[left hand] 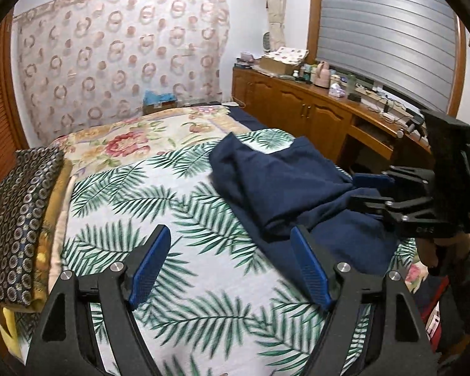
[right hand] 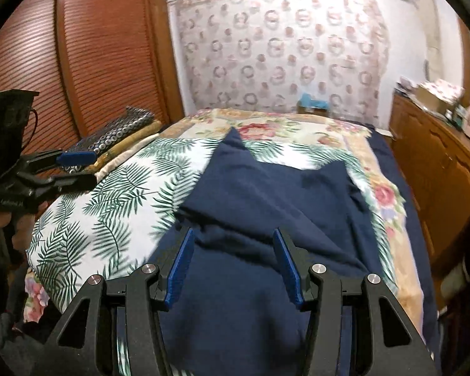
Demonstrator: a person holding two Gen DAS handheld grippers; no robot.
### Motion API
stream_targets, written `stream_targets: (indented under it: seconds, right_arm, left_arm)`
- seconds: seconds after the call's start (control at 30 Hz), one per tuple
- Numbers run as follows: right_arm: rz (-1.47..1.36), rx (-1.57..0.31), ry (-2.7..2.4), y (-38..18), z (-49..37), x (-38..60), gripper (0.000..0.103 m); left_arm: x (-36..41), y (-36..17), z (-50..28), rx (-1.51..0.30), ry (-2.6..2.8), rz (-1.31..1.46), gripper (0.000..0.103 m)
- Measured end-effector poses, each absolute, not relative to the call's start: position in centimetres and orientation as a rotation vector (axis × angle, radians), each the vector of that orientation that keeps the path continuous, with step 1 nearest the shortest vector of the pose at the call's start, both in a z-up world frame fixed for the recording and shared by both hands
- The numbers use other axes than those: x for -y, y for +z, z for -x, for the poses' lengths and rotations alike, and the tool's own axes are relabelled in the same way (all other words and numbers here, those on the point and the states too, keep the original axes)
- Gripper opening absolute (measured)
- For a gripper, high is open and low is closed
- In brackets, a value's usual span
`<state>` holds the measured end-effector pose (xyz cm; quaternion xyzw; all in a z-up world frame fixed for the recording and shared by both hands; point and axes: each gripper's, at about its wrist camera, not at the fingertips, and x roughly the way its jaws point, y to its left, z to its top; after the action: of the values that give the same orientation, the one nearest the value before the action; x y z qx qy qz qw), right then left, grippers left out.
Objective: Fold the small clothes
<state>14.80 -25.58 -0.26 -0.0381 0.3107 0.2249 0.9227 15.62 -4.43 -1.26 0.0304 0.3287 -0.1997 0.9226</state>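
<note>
Lying partly folded on palm-leaf sheet (left hand: pixel 178 219) toward bed's right edge: navy garment (right hand: pixel 266 194). Left gripper (left hand: pixel 230 266) released, jaws wide, nothing between. Right gripper (right hand: pixel 233 266) released, hovering above garment's near part, pads clear of cloth.

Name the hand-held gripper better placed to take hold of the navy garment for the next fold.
Right, probably. The right hand-held gripper is open directly over the navy garment; the left hand-held gripper is open over the leaf-print sheet, beside the garment's edge.
</note>
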Motion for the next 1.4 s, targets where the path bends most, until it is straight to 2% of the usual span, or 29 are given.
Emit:
stream_targets:
  seconds: [0.3,0.63,0.7,0.73,0.77,0.8,1.13,1.4]
  right_arm:
    - [0.213,-0.737,0.587,-1.7,-21.2,20.1,0.054]
    - [0.313,-0.839,0.556,-4.3,-25.1,18.3,0.054]
    - [0.337,-0.833,0.546,-4.3,-25.2,17.9,0.031]
    - [0.340,-0.833,0.551,-4.2,-25.3,18.1,0.027]
    - [0.334,-0.831,0.558,-4.1,-25.5,18.2,0.016]
    - [0.336,-0.825,0.558,-4.0,-25.4,18.1,0.012]
    - [0.182,-0.647,0.457,2.4,-25.6,25.2,0.010]
    - [0.106,-0.669,0.270,3.6,-31.2,32.2,0.009]
  left_arm:
    - [1.9,-2.8,-17.3,-0.694,-0.386,-0.034,0.079]
    - [1.3,-4.2,-18.3,-0.714,-0.386,-0.024,0.079]
    - [1.4,-4.3,-18.5,-0.718,-0.389,-0.023,0.079]
    - [1.5,-4.4,-18.5,-0.720,-0.391,-0.022,0.079]
    - [1.6,-4.4,-18.6,-0.721,-0.391,-0.022,0.079]
    - [1.6,-4.6,-18.7,-0.722,-0.392,-0.022,0.079]
    - [2.3,-5.3,-19.5,-0.746,-0.408,-0.018,0.079]
    - [3.1,-5.7,-19.6,-0.759,-0.412,-0.031,0.079]
